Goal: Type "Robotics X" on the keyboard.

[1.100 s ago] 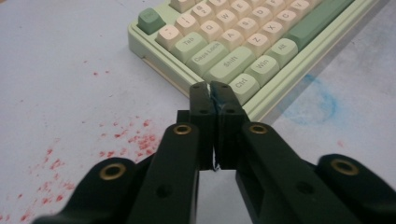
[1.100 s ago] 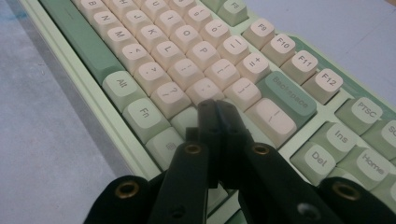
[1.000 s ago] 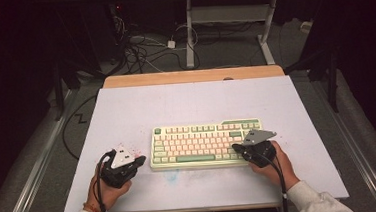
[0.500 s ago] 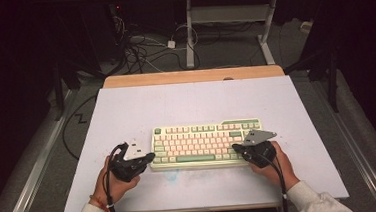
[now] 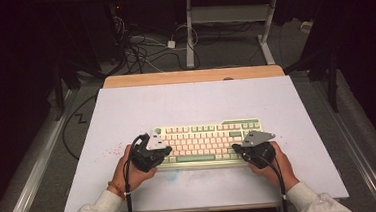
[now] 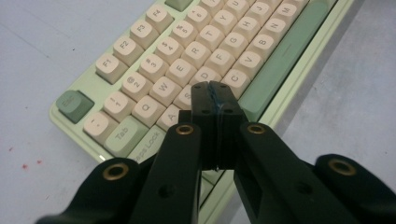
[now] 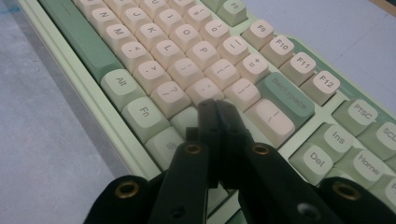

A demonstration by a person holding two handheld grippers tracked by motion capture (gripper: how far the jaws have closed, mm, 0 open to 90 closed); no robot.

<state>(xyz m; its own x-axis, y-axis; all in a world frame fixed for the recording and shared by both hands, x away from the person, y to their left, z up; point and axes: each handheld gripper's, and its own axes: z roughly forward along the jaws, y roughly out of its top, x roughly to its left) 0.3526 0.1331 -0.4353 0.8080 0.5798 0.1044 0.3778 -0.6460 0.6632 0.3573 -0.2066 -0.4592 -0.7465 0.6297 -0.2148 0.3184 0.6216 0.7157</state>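
While poised over the keys: shut tight, both pairs of jaws, pads pressed together with nothing between them.
Keyboard (image 5: 207, 142): flat on the white table (image 5: 195, 100), long side toward the person, green frame, cream and green caps.
Left gripper (image 6: 212, 91): above the keyboard's left letter block, tip close over the caps just right of A; cannot tell whether touching a cap or hovering.
Right gripper (image 7: 217, 107): above the keyboard's right end, tip near the wide cream key below Backspace, Fn and Alt just to its side.
Hands: left hand (image 5: 130, 172) and right hand (image 5: 275, 167) off the keyboard's near edge, one at each end.
Risk, two keys at once: likely, given a joined tip about as broad as a cap; caused by coming down on a seam between caps rather than on a cap's middle.
Risk, wrong key: likely on the right, with small caps crowded around the tip; caused by any sideways drift while lowering.
Risk, sliding board: possible, nothing visibly bracing the keyboard; caused by a slanted push instead of a straight press.
Risk, scraped or popped cap: possible; caused by a hard jaw edge catching a cap's rim while dragging across a row.
Risk, snagged cable: slight; caused by the trailing cables dragging at the keyboard's near edge.
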